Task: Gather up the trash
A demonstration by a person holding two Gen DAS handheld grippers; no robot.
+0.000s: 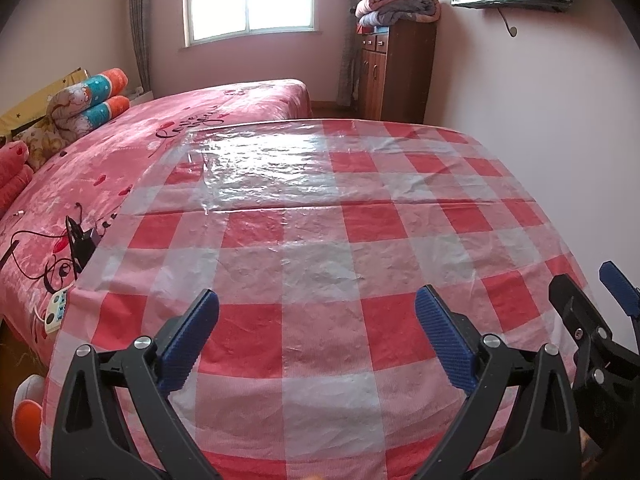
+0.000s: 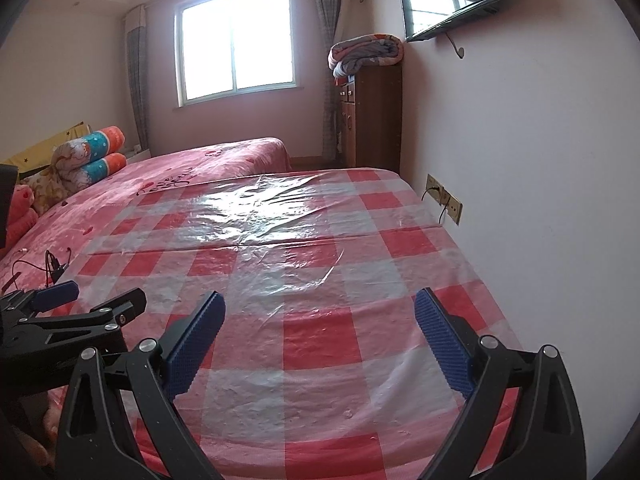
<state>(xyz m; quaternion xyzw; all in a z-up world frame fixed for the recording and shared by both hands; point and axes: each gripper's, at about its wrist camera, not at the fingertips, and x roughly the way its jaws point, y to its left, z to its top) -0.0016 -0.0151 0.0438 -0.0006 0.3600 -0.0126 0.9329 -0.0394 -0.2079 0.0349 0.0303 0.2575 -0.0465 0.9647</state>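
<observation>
A table under a red-and-white checked plastic cloth (image 1: pixel 360 240) (image 2: pixel 320 280) fills both views. Nothing lies on the cloth, and I see no piece of trash in either view. My left gripper (image 1: pixel 316 300) hovers over the near part of the cloth, wide open with nothing between its blue pads (image 1: pixel 192 340). To its right, my right gripper (image 2: pixel 320 300) is also open and holds nothing. Each gripper shows at the edge of the other's view: the right gripper (image 1: pixel 588 284) at the right edge, the left gripper (image 2: pixel 104 294) at the left edge.
A bed with a pink cover (image 1: pixel 120 152) adjoins the table on the left. On the bed lie rolled quilts (image 1: pixel 92 100), a white power strip (image 1: pixel 56 312) and black cables (image 1: pixel 76 240). A wooden cabinet (image 1: pixel 400 72) with a folded blanket stands at the far wall. The wall socket (image 2: pixel 444 198) is on the right.
</observation>
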